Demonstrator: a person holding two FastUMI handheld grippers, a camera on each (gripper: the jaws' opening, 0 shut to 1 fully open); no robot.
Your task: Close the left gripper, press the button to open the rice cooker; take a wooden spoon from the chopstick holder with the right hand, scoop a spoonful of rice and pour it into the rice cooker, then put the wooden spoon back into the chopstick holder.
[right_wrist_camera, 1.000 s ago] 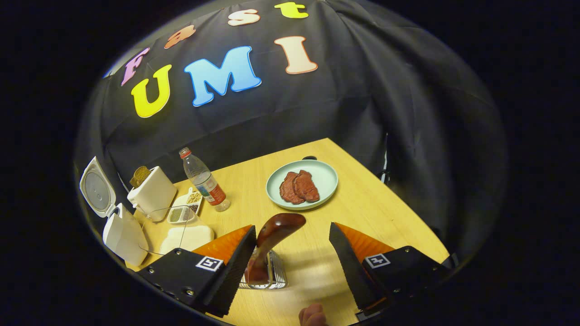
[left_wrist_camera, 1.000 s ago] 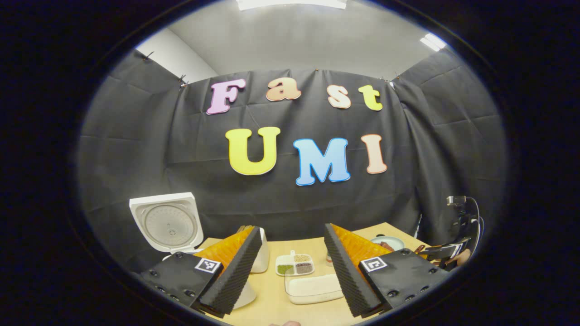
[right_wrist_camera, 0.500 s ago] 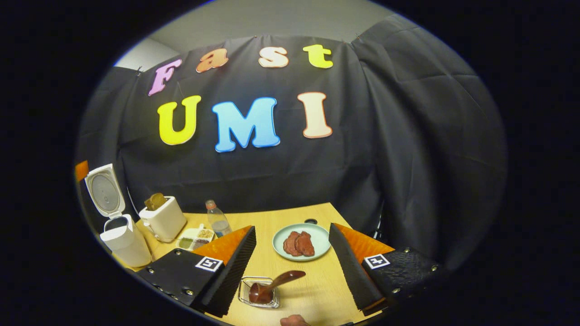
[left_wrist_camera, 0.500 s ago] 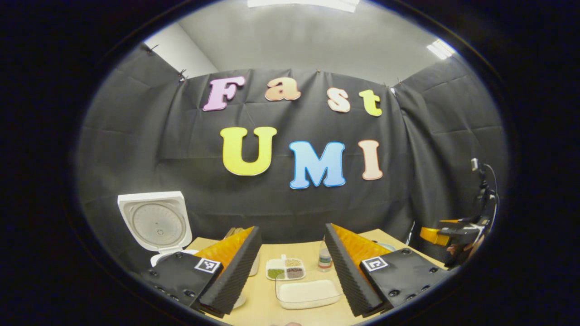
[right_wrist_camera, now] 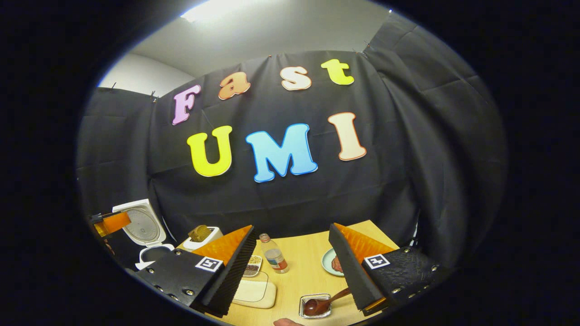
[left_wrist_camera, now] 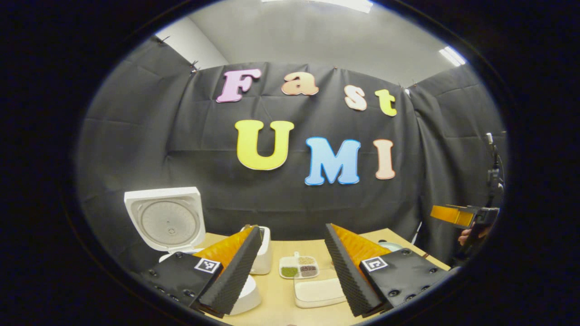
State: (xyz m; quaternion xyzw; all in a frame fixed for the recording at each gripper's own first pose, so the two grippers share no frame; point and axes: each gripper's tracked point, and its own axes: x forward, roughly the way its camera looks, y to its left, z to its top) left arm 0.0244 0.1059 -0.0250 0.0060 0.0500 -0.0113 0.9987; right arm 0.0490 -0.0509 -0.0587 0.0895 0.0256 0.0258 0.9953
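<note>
Left gripper (left_wrist_camera: pixel 290 271) held above the near edge of the table (left_wrist_camera: pixel 276 308), fingers spread wide, nothing between them. Ahead and to its left, cooker (left_wrist_camera: pixel 165 222) with lid swung fully up, inner face of the lid turned toward the camera; white body partly hidden behind the left finger. Toaster (left_wrist_camera: pixel 263 256) just right of the cooker. Beyond the gap between the fingers, a divided dish (left_wrist_camera: pixel 299 267) with 4 compartments of grains, and nearer, a clear rice box (left_wrist_camera: pixel 317 292) holding white rice. Edge of a plate (left_wrist_camera: pixel 389 246) peeking over the right finger.

Right gripper (right_wrist_camera: pixel 290 276) also wide apart and gripping nothing; seen too at the far right of the left gripper view (left_wrist_camera: pixel 457 215), raised well above the table, with a hand (left_wrist_camera: pixel 466 235) on it. Spoon (right_wrist_camera: pixel 324 303) lying tilted in the holder (right_wrist_camera: pixel 315 305) on the table, bowl end down in the holder, handle leaning out to the right and passing behind the right finger. Holder near the front edge, just left of that finger. Bottle (right_wrist_camera: pixel 274 256) upright between the fingers farther back; plate with meat to its right, rice box to its left by the left finger. Cooker at far left, lid up, toaster beside it. Fingertip (right_wrist_camera: pixel 285 322) at the bottom edge.
</note>
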